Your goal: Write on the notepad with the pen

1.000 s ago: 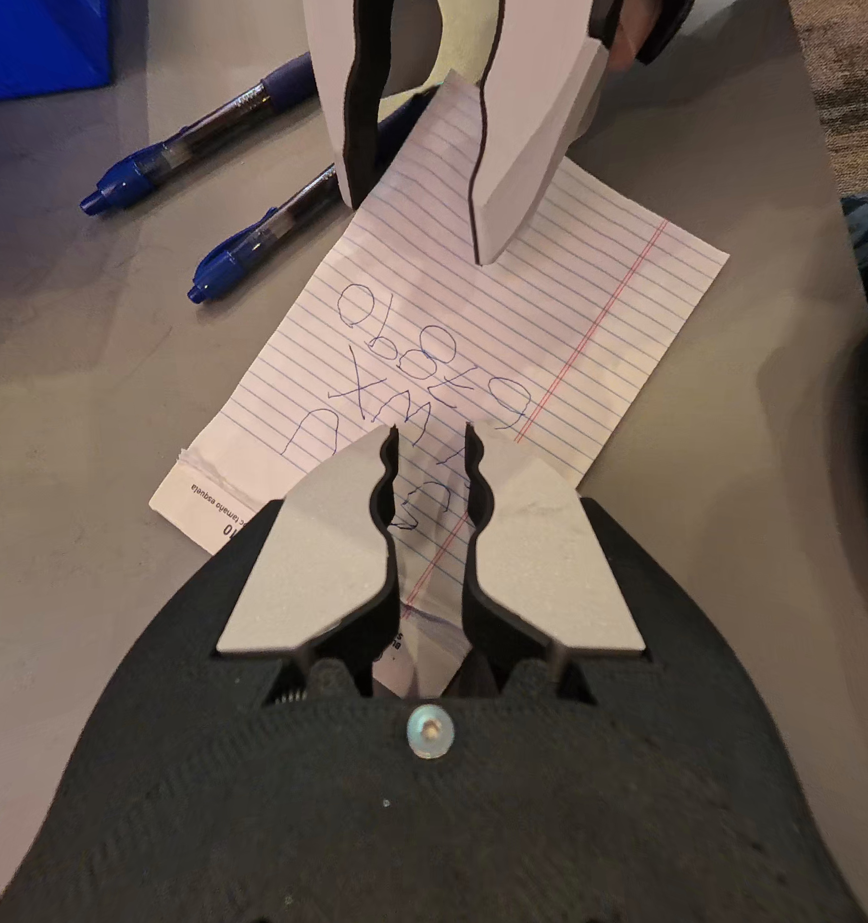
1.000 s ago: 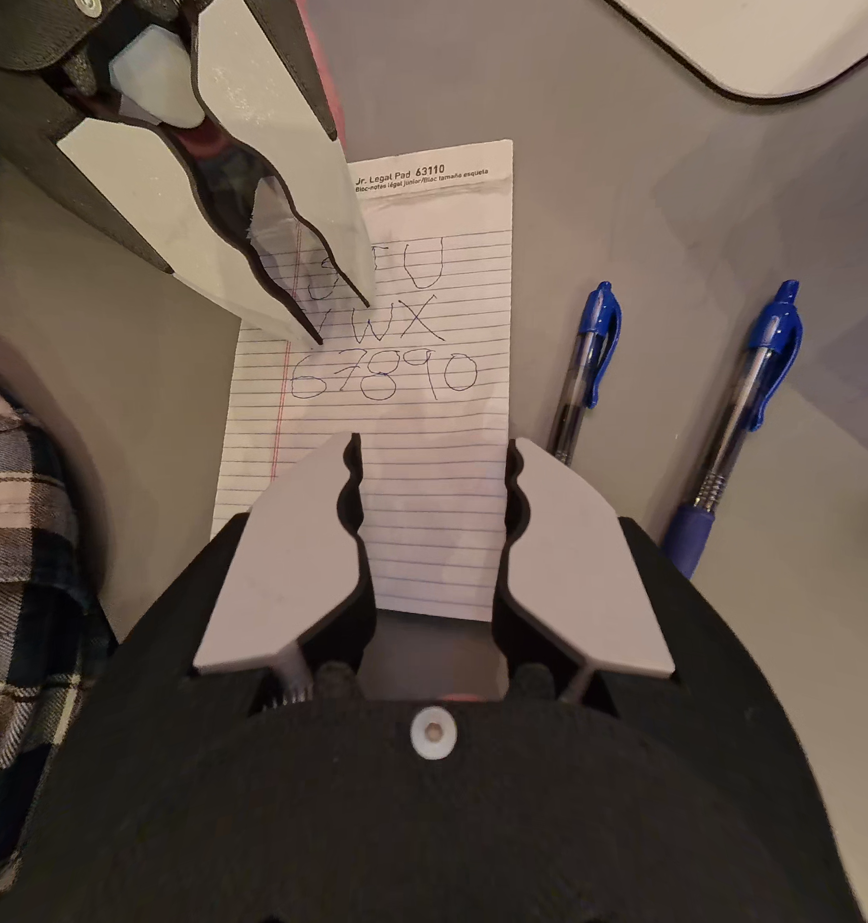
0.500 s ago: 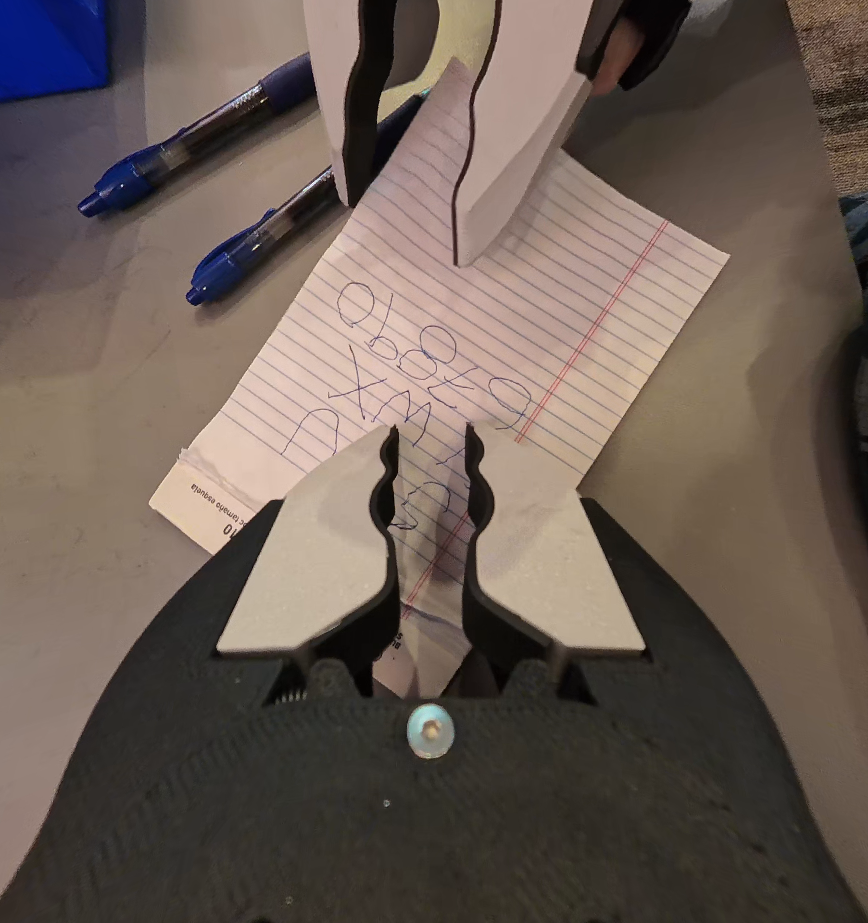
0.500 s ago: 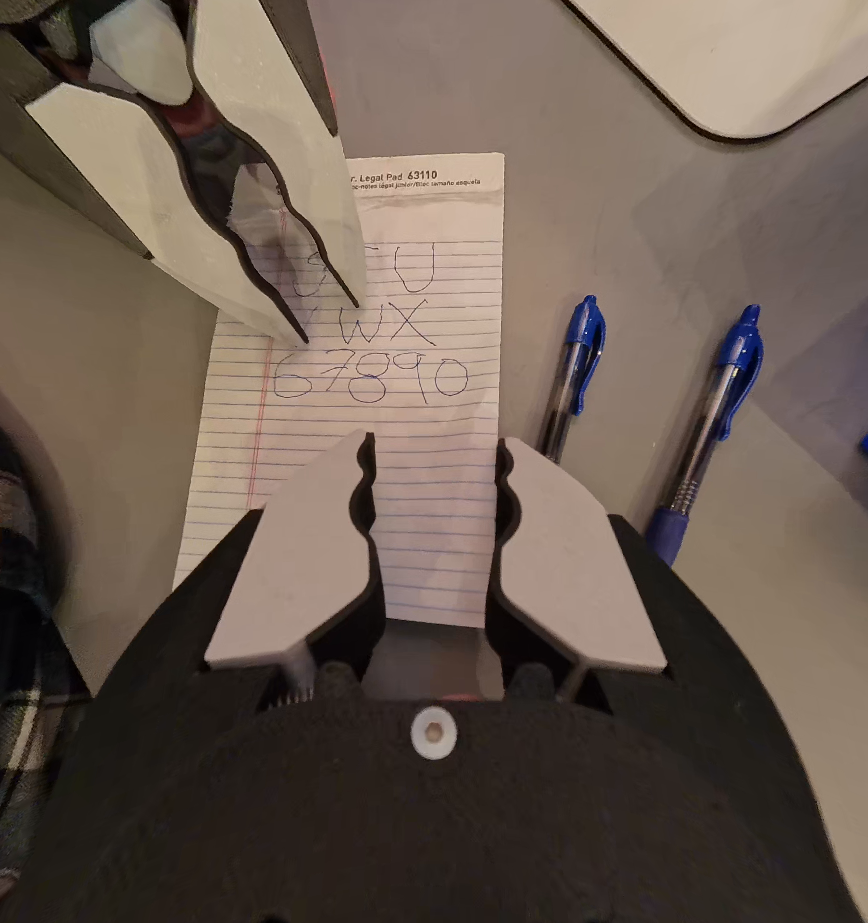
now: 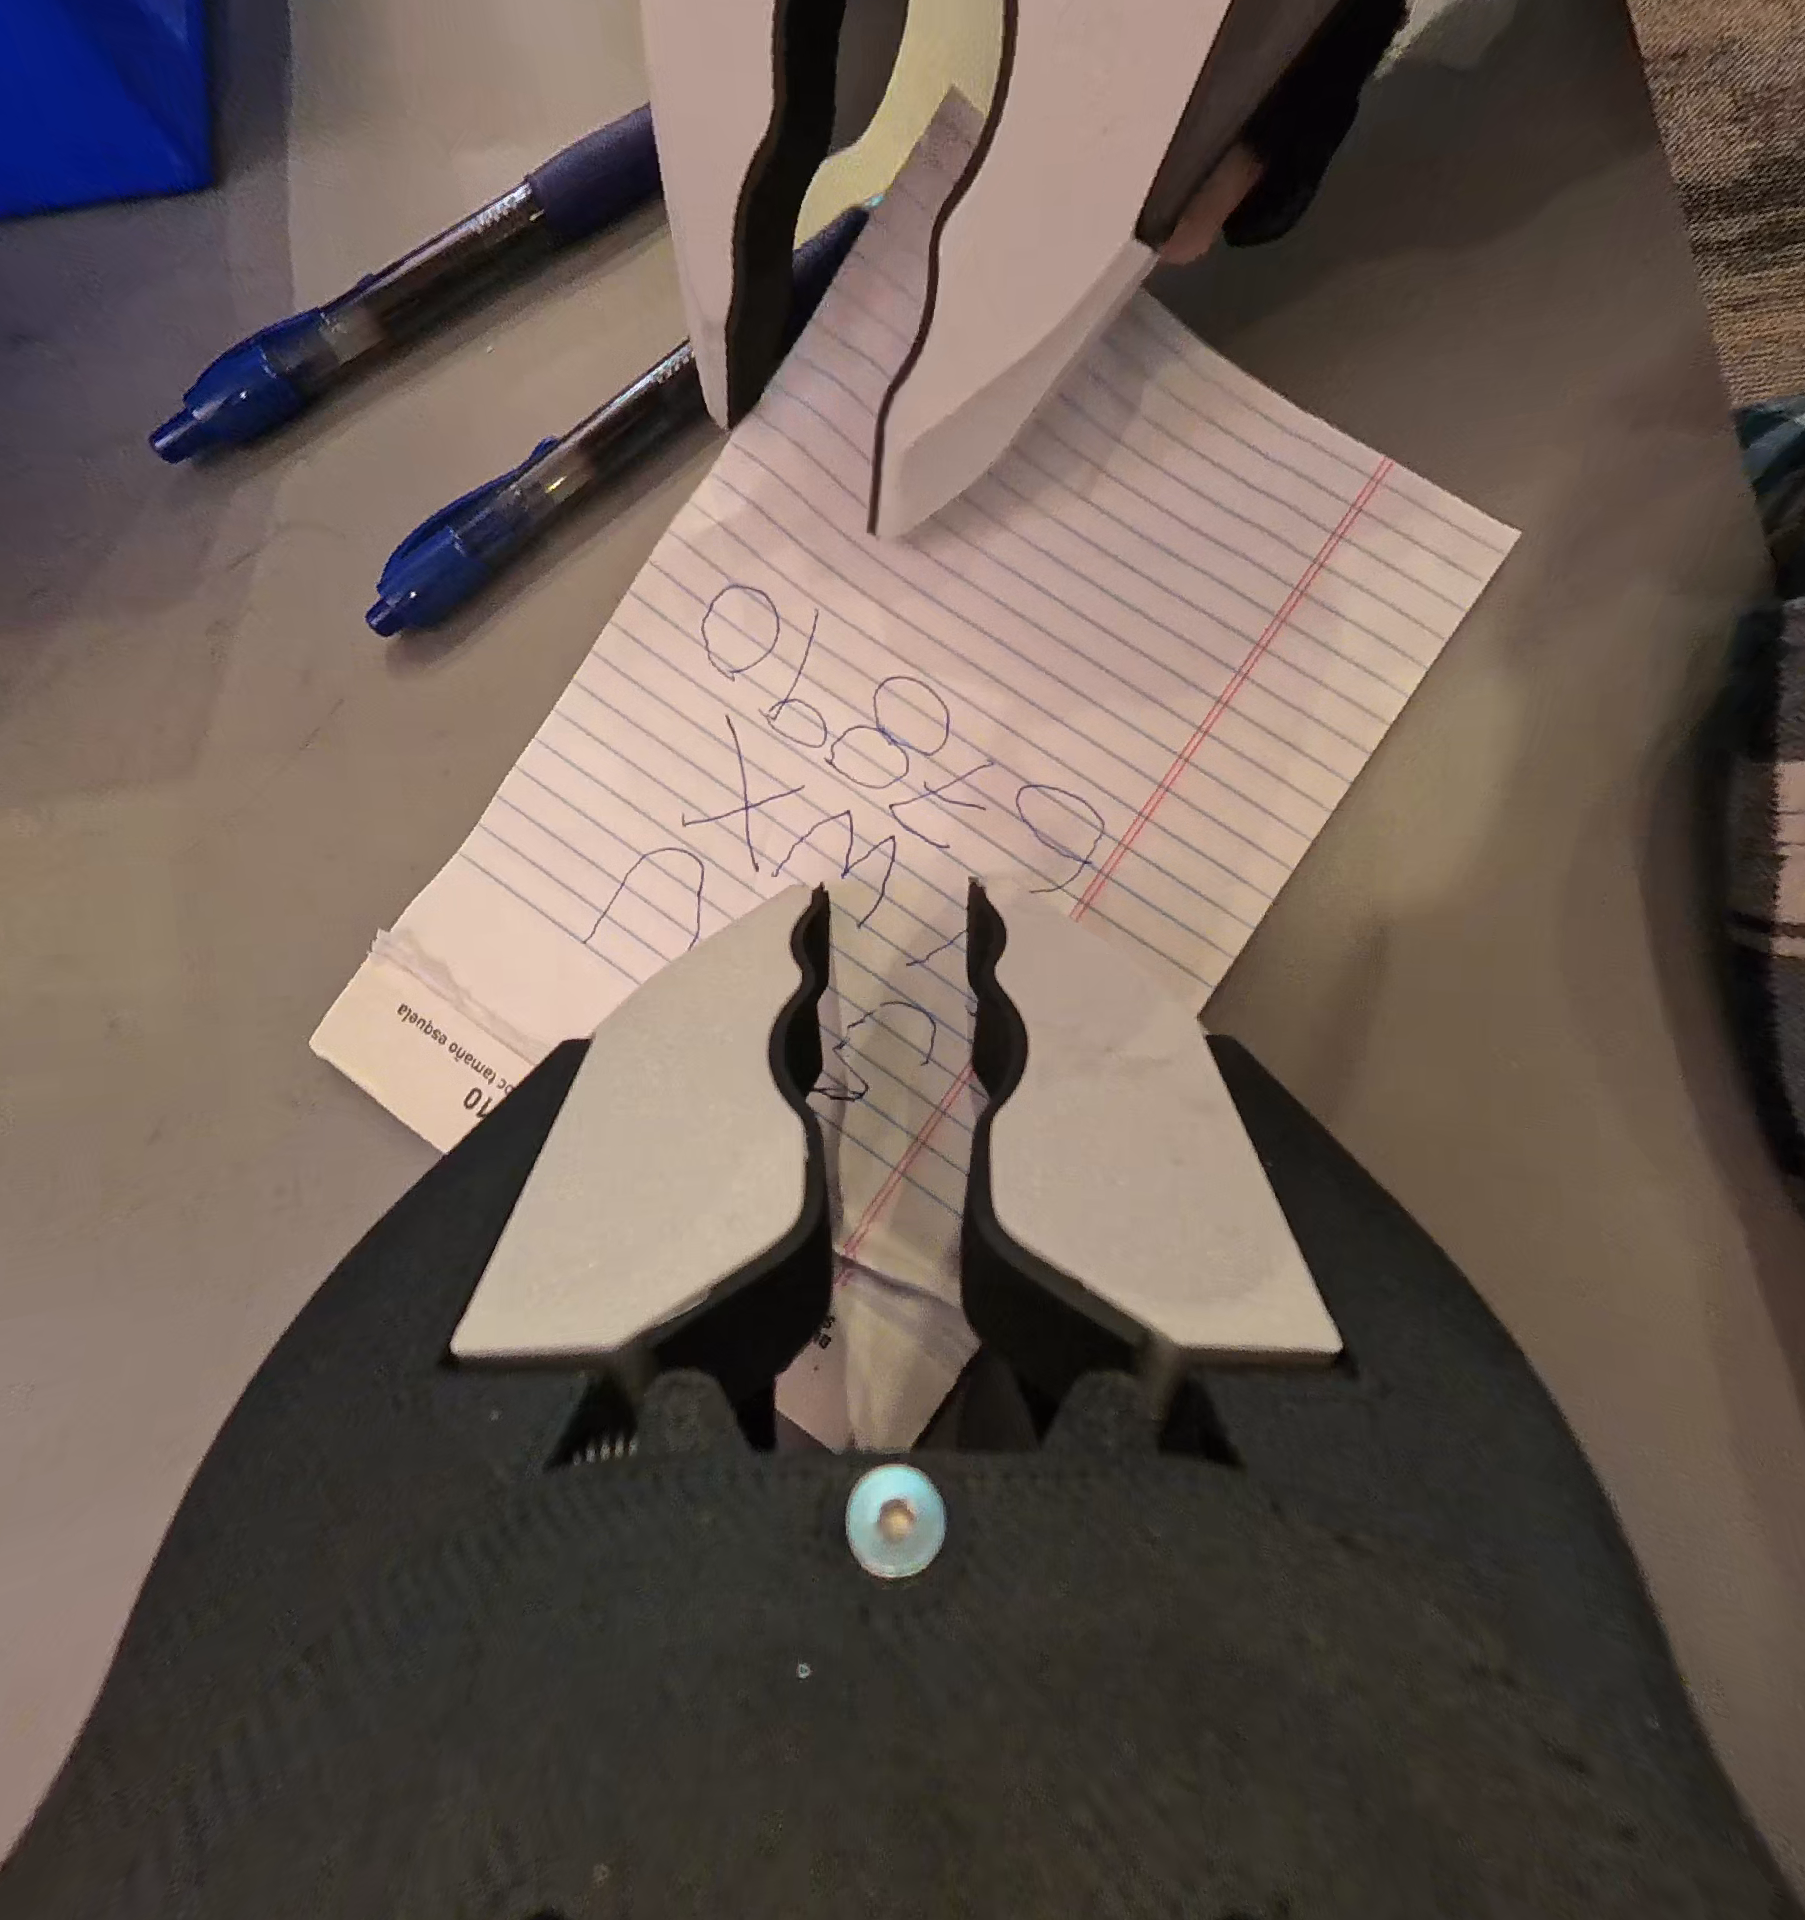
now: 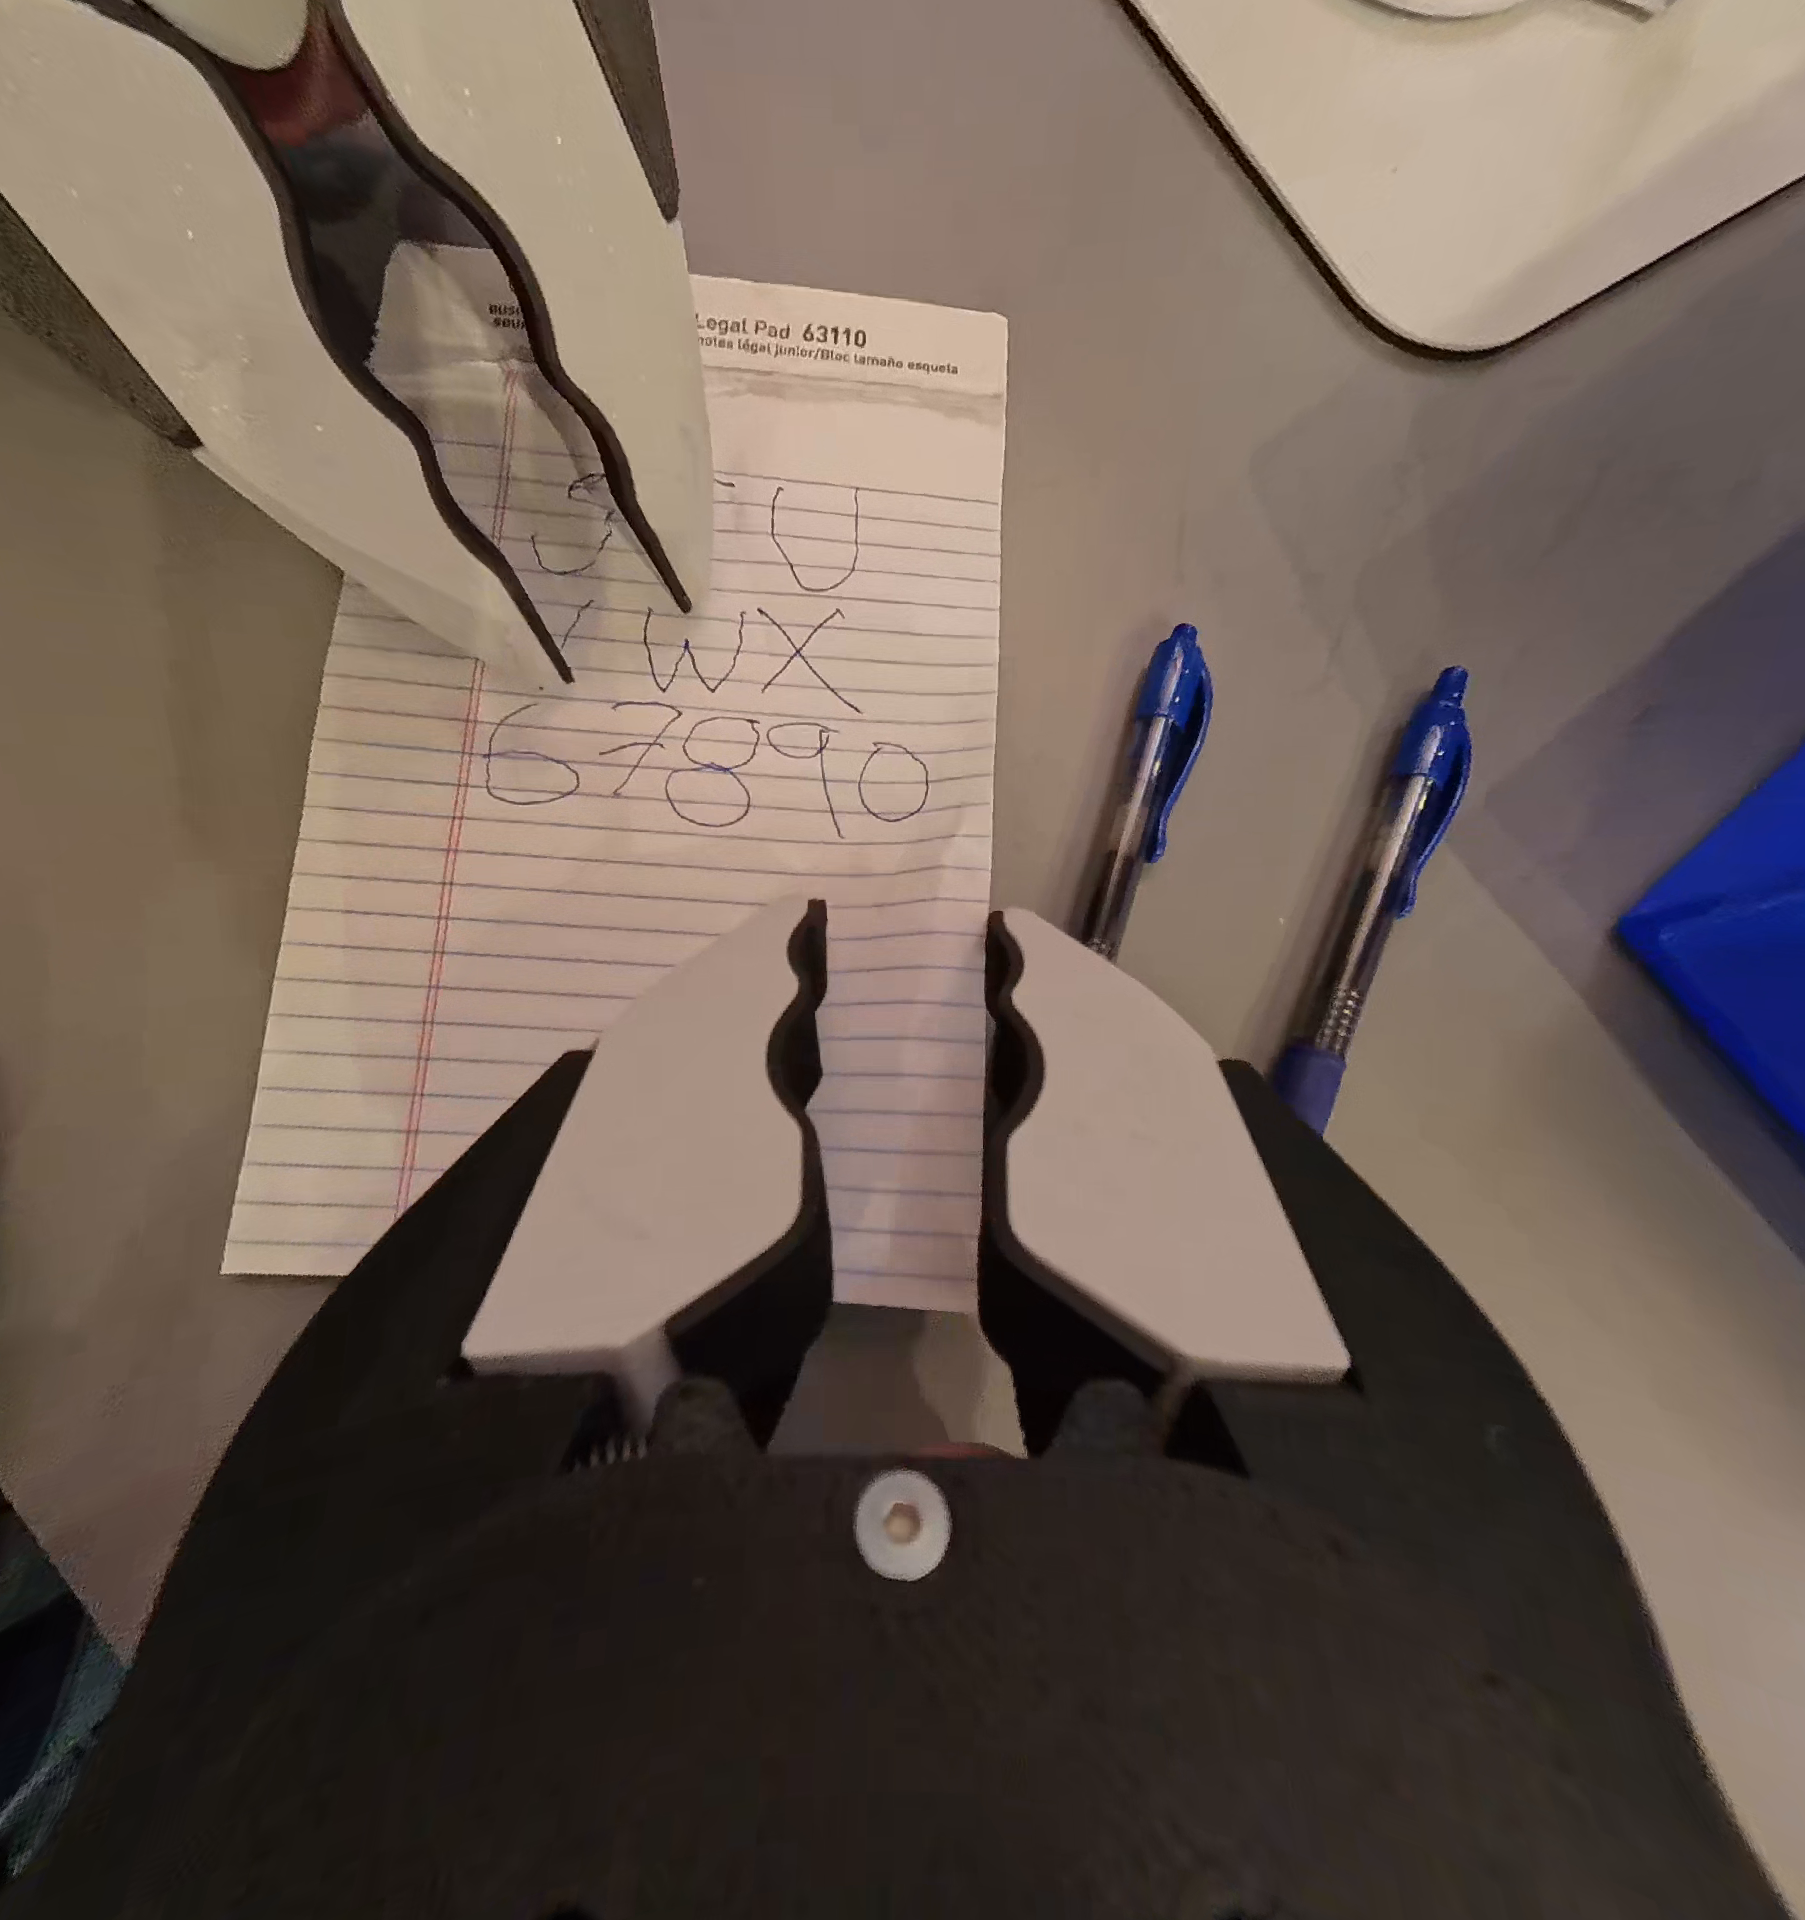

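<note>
Grey table (image 6: 1241, 540): one notepad (image 6: 669, 935), two blue pens (image 6: 1147, 779), two grippers.

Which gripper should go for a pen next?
Right. The right gripper has parted jaws with nothing held, right beside the two blue pens, while the left gripper is busy pinching the notepad corner.

The notepad (image 6: 669, 987) lies flat on the table (image 6: 1241, 520), with two pens (image 6: 1147, 790) (image 6: 1397, 862) lying side by side on the table just to its right, apart from it. Beyond the outer pen sits a box (image 6: 1760, 956), and a board (image 6: 1500, 156) lies at the far right corner. The left gripper (image 5: 898, 894) stands over the pad's top left corner, and the right gripper (image 6: 903, 914) hangs above its lower right part.
</note>
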{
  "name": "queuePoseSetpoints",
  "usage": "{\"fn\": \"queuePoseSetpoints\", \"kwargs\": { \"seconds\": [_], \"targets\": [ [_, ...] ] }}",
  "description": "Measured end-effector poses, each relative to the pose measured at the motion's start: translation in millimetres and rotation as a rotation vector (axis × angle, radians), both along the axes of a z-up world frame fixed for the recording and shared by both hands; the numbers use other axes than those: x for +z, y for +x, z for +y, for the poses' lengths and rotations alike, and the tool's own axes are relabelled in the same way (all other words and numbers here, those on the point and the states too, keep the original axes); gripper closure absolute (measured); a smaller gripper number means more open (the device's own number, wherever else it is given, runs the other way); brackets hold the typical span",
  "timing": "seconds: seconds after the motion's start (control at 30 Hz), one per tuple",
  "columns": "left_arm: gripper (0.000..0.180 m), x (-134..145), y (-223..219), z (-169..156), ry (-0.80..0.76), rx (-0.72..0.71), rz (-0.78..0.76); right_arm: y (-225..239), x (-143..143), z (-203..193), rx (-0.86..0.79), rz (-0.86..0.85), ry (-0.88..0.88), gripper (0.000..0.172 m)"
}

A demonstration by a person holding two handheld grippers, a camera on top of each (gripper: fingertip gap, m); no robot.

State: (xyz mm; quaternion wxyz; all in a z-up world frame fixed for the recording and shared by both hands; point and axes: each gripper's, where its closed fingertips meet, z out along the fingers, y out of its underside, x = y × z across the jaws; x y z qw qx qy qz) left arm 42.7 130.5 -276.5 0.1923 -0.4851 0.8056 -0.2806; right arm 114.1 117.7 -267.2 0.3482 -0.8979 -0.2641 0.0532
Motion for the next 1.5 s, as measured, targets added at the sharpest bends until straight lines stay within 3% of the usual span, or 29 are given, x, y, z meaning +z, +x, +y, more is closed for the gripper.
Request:
{"fn": "queuePoseSetpoints", "kwargs": {
  "seconds": [0.43,0.63,0.7,0.9,1.3,1.5],
  "targets": [
    [0.156,0,1,-3,0.004,-0.005,0.0,1,4,-1,0.082,-0.419,0.171,0.161],
    [0.151,2,8,1,0.081,-0.028,0.003,2,3,1,0.096,-0.469,0.21,0.166],
    [0.148,8,20,6,0.165,-0.045,-0.072,1,4,1,0.098,-0.469,0.221,0.167],
    [0.127,12,51,6,0.312,-0.202,-0.135,-1,6,0,0.123,-0.506,0.256,0.17],
    [0.14,9,53,-3,0.312,-0.303,-0.181,0,8,-3,0.136,-0.534,0.28,0.172],
    [0.129,13,56,0,0.378,-0.308,-0.224,-4,14,-3,0.154,-0.559,0.314,0.172]
  ]
}}
